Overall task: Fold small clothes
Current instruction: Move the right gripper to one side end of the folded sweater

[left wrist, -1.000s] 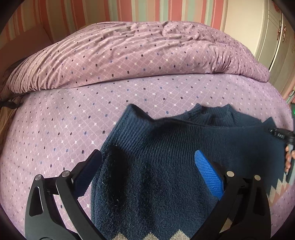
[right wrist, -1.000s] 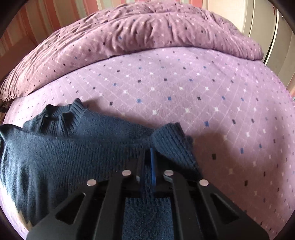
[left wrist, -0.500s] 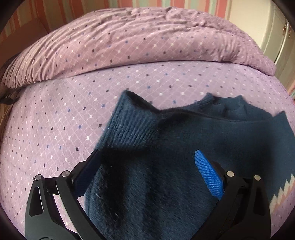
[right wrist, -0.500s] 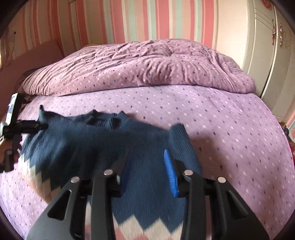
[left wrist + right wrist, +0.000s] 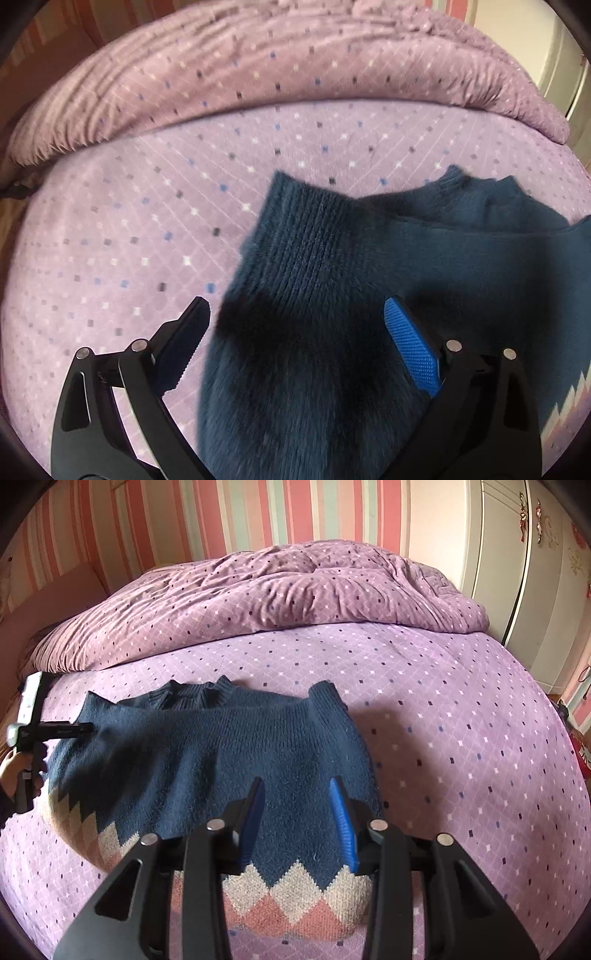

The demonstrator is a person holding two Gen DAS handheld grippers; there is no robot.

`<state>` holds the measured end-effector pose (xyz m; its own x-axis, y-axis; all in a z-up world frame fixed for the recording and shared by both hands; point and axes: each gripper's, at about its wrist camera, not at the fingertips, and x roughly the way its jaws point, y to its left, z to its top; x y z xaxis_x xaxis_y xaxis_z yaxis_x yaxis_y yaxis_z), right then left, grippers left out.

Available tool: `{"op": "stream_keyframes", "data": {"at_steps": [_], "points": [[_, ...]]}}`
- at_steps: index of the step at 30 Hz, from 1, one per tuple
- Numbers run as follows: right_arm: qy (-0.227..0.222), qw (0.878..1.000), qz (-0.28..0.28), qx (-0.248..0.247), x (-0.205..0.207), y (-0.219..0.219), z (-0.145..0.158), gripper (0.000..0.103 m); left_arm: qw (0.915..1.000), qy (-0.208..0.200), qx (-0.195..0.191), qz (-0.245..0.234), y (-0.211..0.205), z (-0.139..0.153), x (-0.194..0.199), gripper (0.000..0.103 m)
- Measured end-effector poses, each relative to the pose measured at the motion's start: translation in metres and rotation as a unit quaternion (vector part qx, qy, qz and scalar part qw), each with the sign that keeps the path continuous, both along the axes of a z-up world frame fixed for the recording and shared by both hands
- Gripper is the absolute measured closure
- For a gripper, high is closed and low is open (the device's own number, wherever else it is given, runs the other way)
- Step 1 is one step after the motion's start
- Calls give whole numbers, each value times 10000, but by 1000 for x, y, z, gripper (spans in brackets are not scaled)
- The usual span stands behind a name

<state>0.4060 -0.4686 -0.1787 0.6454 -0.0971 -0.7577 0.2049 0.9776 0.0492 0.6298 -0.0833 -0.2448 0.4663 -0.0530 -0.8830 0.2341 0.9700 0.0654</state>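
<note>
Lying folded on the purple bedspread [image 5: 443,716], the navy sweater [image 5: 221,753] is free of both claws, the left gripper [image 5: 295,325] closing wide around its cuff, the right gripper [image 5: 297,805] opening above, so a shallow pinch could drag the fold apart.

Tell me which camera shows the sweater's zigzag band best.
The right wrist view: the pink and cream zigzag band runs across the sweater's near edge. The left wrist view catches only a sliver at its right border.
</note>
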Motion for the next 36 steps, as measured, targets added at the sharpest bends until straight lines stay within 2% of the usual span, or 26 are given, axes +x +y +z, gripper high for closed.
{"op": "stream_keyframes", "data": {"at_steps": [1,4,5,6,9,15,18,24,30,36], "points": [[-38,10000,-16,-10,-1,0,4,57,10000,-95,-27,-2,2,11,-11,8],[-56,10000,-37,-58,-3,4,12,55,9995,-272,-144,77,9,36,-44,3],[-35,10000,-59,-64,-4,6,15,45,9991,-292,-271,148,12,44,-59,3],[-22,9999,-92,-52,-5,9,17,41,9985,-249,-455,192,15,50,-73,3],[56,9999,-127,47,-9,13,18,40,9979,-116,-581,263,16,56,-105,3],[334,9988,-306,201,-22,18,1,40,9955,473,-750,345,7,45,-150,3],[444,9982,-365,170,-30,21,-10,40,9960,419,-716,343,-7,41,-167,3],[669,9954,-647,248,-48,12,-34,40,9899,795,-1171,-69,-68,21,-178,3],[743,9931,-866,270,-68,-4,-46,40,9892,952,-969,-548,-117,2,-186,3],[878,9865,-1287,495,-83,-30,-64,40,9950,637,-552,-531,-135,-8,-177,3]]}}
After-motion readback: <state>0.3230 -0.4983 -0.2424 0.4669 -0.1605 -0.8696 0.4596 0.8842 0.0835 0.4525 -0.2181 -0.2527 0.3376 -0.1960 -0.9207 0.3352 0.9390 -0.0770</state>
